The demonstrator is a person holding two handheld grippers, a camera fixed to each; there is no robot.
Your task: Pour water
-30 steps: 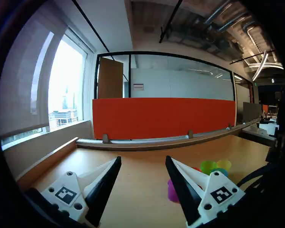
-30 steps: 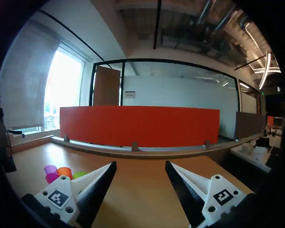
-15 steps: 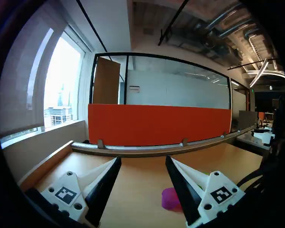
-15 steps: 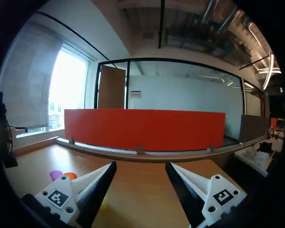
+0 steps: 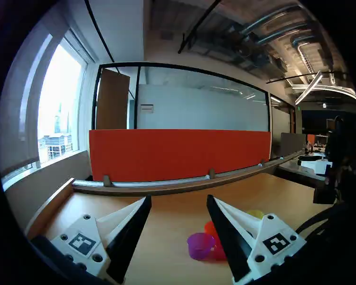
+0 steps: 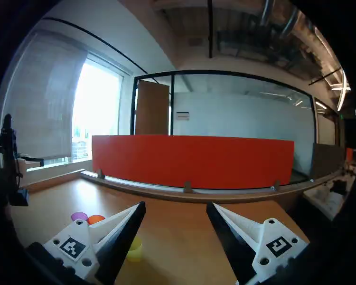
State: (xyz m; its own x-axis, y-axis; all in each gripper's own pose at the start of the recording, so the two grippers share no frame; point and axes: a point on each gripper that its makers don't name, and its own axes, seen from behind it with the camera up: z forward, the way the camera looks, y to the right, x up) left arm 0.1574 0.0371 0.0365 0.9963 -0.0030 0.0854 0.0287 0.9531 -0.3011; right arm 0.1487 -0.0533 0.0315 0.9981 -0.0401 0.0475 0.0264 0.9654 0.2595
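Left gripper (image 5: 178, 199): jaws wide apart, nothing between them, held above wooden desk (image 5: 282, 190). Small plastic cups clustered on desk beside its right finger: purple cup (image 5: 200, 245) nearest, orange cup (image 5: 210, 228) just behind, yellow cup (image 5: 255, 213) farther right, partly hidden by finger. Right gripper (image 6: 175, 205): jaws equally wide, empty. In right gripper view cups sit low at left, beside left finger. Orange partition (image 5: 178, 154) along desk's far edge. Window (image 5: 54, 118) at left.

Wooden desk (image 5: 178, 225), purple cup (image 5: 200, 245), orange cup (image 5: 210, 227), yellow cup (image 5: 255, 213)
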